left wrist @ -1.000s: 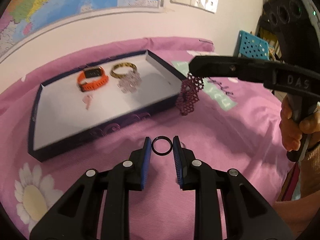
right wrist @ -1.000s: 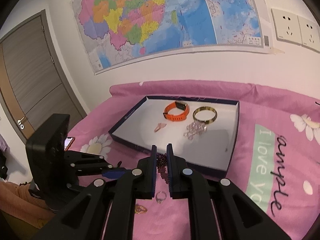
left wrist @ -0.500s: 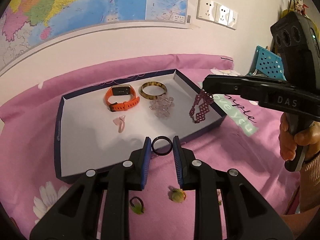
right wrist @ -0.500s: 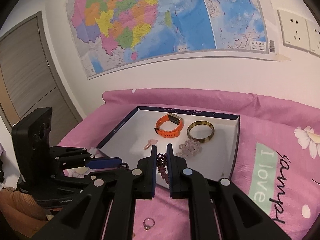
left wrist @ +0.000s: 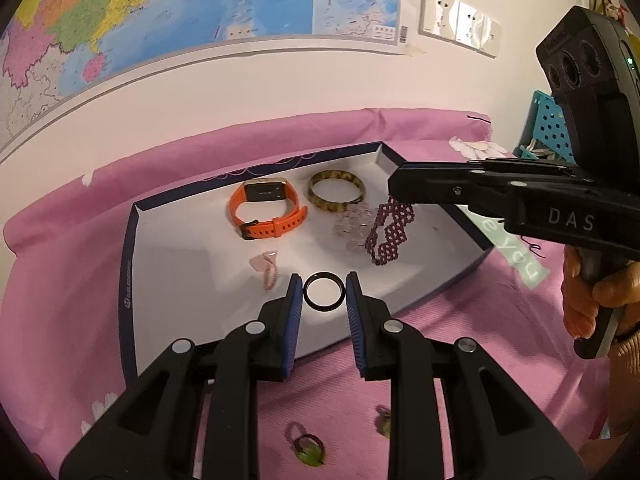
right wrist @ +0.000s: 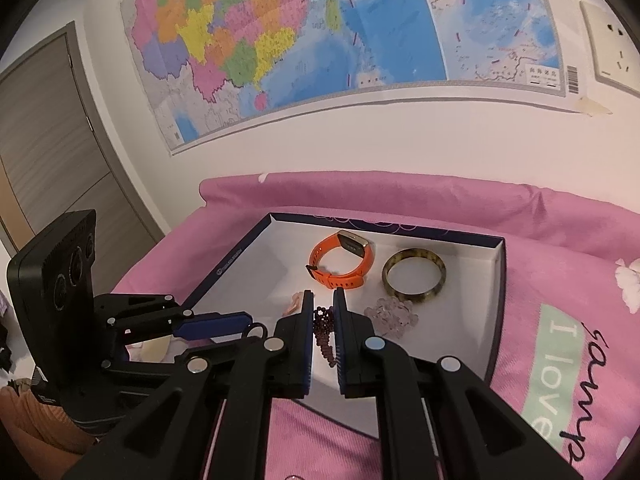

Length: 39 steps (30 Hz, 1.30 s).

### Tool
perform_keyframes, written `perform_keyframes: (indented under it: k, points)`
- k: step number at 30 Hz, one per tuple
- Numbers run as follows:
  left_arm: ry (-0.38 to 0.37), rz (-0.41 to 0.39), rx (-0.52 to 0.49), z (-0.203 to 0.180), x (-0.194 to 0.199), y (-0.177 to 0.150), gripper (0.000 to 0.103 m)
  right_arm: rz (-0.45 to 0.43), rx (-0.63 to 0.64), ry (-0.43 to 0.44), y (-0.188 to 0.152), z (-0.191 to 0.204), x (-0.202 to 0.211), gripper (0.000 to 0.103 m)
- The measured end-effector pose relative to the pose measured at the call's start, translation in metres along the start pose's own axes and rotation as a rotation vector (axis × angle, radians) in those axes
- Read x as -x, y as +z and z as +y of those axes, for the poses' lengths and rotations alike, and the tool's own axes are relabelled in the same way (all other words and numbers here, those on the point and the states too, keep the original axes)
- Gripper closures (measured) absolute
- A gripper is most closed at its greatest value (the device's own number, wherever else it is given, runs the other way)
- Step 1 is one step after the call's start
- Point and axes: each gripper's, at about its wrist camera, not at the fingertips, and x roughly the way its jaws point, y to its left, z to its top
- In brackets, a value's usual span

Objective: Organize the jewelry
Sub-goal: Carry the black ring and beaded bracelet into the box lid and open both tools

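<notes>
We cannot identify two small blurred trinkets on the pink cloth, half hidden behind the left gripper.

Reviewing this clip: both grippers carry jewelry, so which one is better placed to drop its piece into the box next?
Right. The right gripper dangles the beaded bracelet over the box floor; the left gripper holds its black ring near the front edge.

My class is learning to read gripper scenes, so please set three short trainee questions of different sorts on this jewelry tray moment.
1. True or false: the left gripper holds the thin black ring.
2. What does the right gripper grip? A) dark red beaded bracelet B) orange strap watch
3. Fill in: the mottled yellow-brown bangle lies inside the white, navy-rimmed ___.

Key: 1 true; 2 A; 3 tray.
</notes>
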Motion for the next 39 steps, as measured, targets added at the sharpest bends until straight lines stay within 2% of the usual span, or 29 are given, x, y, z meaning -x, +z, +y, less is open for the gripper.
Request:
perform_keyframes:
  k: [17,29,35,37,39]
  points:
    - [0.048,0.065,0.043,0.027,-0.036,0.005,0.080,0.040,-0.034,0.010,0.007,-0.015,-0.031,0.095]
    - [0.044,0.120,0.048,0.030,-0.060,0.006,0.080,0.077,-0.078,-0.062,0.003,-0.038,-0.045,0.094]
    - [0.046,0.117,0.054,0.029,-0.059,0.008,0.080,0.080,-0.092,-0.096,0.002,-0.044,-0.047,0.089]
    - [0.047,0.104,0.055,0.029,-0.055,0.008,0.075,0.074,-0.092,-0.112,0.001,-0.044,-0.045,0.081]
    - [0.052,0.084,0.061,0.029,-0.049,0.008,0.065,0.059,-0.095,-0.131,0.000,-0.044,-0.039,0.072]
